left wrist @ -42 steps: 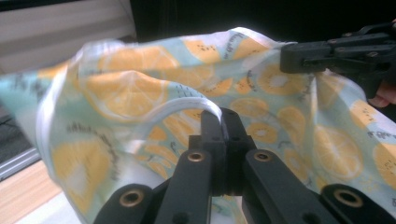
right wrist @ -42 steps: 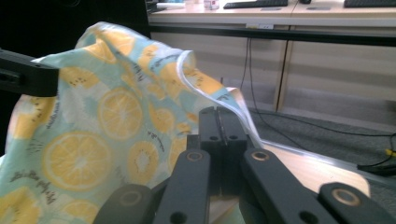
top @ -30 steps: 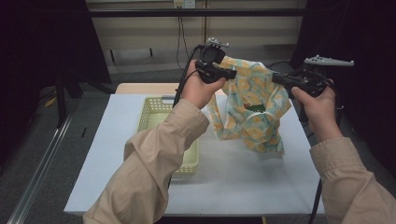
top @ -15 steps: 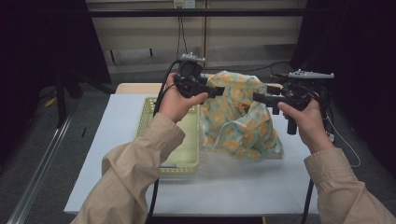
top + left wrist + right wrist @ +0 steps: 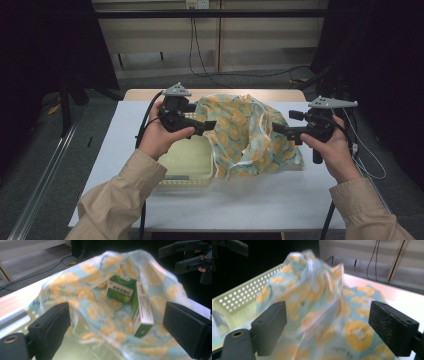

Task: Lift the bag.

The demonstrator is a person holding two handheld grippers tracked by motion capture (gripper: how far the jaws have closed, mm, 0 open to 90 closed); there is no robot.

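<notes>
Orange-printed bag (image 5: 250, 137) (2 green boxes (image 5: 130, 300) inside) lies between just-opened grippers.

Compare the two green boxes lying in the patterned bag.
The far green box sits with a broad face toward the left gripper view; the near green box stands on edge, showing a narrow white side. The far one lies deeper in the bag. Both are green and white cartons.

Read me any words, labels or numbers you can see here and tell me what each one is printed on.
Upright green box inside the patterned bag: white print on its top and front, too blurred to read.
Tilted green and white box beside it: lines of small print on its white face, too small to read.
Nothing else bears legible text.
</notes>
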